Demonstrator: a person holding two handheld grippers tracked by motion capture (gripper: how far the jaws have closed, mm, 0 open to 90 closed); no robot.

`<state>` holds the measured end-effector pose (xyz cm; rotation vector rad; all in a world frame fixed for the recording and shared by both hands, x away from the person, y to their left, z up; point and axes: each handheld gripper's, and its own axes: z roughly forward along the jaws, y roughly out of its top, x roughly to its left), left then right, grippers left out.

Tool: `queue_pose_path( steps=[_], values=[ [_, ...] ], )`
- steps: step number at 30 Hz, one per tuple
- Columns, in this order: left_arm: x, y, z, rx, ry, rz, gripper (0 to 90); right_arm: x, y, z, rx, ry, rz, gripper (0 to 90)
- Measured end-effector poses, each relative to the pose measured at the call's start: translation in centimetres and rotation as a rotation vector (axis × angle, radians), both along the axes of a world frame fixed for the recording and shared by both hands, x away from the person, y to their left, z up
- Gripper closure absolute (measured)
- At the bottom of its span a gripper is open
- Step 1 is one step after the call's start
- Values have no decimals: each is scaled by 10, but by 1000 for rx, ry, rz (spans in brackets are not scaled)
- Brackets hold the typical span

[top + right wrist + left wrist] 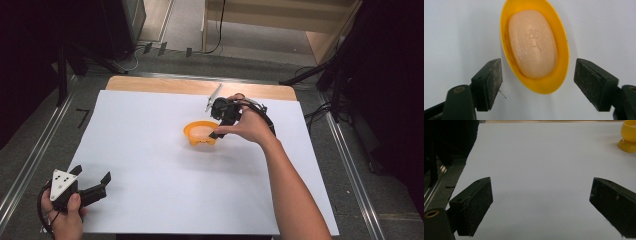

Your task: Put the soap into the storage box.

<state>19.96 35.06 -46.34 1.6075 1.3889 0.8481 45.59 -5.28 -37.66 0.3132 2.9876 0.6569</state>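
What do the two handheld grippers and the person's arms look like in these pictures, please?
Both are black. The left gripper carries a grey three-cornered plate with dark dots on top, and a black cable loops at its back. Its two jaws are blocky, with flat, scuffed pads. The right gripper has a thick black cable arching over the hand and a grey plate seen edge-on. Both forearms are bare, with no sleeves or gloves.

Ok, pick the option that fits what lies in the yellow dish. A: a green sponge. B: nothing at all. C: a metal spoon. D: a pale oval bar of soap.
D: in the right gripper view a pale oval bar of soap with a stamped mark lies inside the yellow dish, between the right gripper's open jaws.
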Motion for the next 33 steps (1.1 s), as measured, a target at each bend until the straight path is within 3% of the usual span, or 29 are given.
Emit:
queue_pose_path(
  steps=[3, 8, 15, 17, 22, 27, 29, 33],
  values=[
    [0, 0, 0, 2, 1, 1, 52, -6, -11, 2, 34, 16, -78, 159],
    [0, 0, 0, 4, 0, 3, 52, -22, -28, 0, 72, -41, -136, 132],
    [0, -1, 0, 6, 1, 3, 52, -37, -56, -3, 176, -36, -279, 29],
    [0, -1, 0, 6, 2, 3, 53, -42, -63, -4, 194, -29, -306, 0],
    [0, -1, 0, 6, 2, 5, 52, -54, -82, -10, 215, -61, -384, 0],
    [0, -1, 0, 7, 1, 6, 53, -64, -102, -18, 245, -51, -427, 0],
    [0, -1, 0, 9, 1, 6, 53, -68, -111, -21, 267, -73, -448, 0],
    [0, -1, 0, 9, 1, 8, 53, -78, -126, -32, 281, -74, -465, 0]
  ],
)
